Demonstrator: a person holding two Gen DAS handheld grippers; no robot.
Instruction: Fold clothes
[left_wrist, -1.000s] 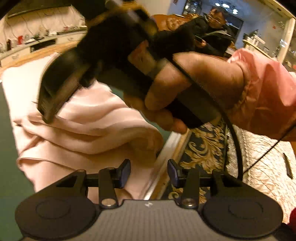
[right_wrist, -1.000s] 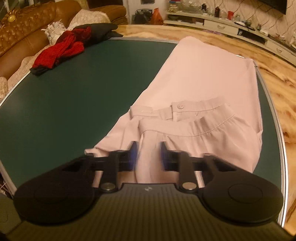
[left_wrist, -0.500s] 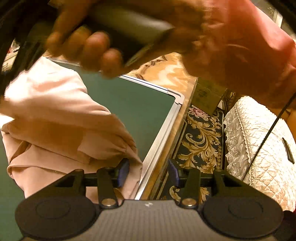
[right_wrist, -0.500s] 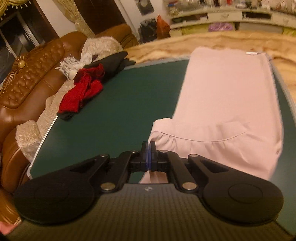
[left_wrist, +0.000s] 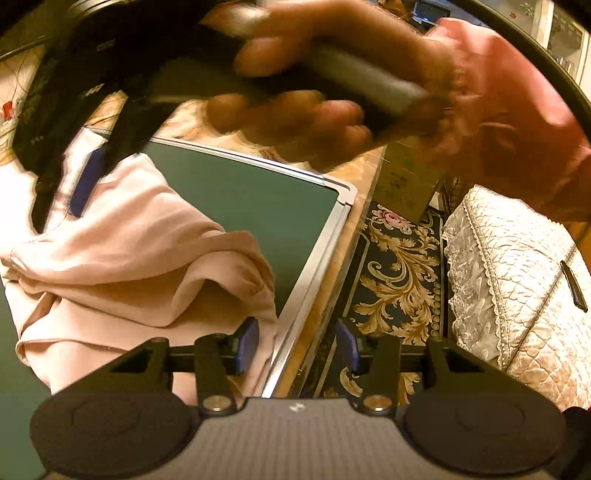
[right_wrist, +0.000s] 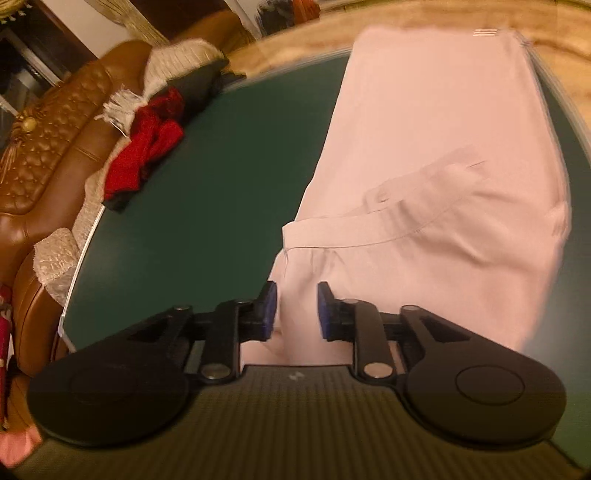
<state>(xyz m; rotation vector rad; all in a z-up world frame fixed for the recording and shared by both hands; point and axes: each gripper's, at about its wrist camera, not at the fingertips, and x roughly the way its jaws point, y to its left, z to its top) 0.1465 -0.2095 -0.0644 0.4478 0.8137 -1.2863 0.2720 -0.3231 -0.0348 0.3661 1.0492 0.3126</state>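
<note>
Pale pink trousers (right_wrist: 436, 155) lie along the green table (right_wrist: 207, 192), their waistband end folded over towards me. My right gripper (right_wrist: 293, 308) is open, with the folded cloth edge lying between its fingers. In the left wrist view the bunched pink cloth (left_wrist: 140, 266) lies by the table's corner. My left gripper (left_wrist: 295, 341) is open and empty over the table's metal edge (left_wrist: 314, 266). The other hand and its gripper (left_wrist: 325, 74) hang blurred above the cloth.
A pile of red and black clothes (right_wrist: 147, 140) lies at the table's far left edge. A brown leather sofa (right_wrist: 48, 147) stands beyond it. A patterned carpet (left_wrist: 391, 266) and a quilted cream seat (left_wrist: 517, 280) lie beside the table.
My right gripper was shut on the waistband half a second ago and has now opened, with the cloth dropped onto the trousers. The left gripper has stayed open by the table's corner.
</note>
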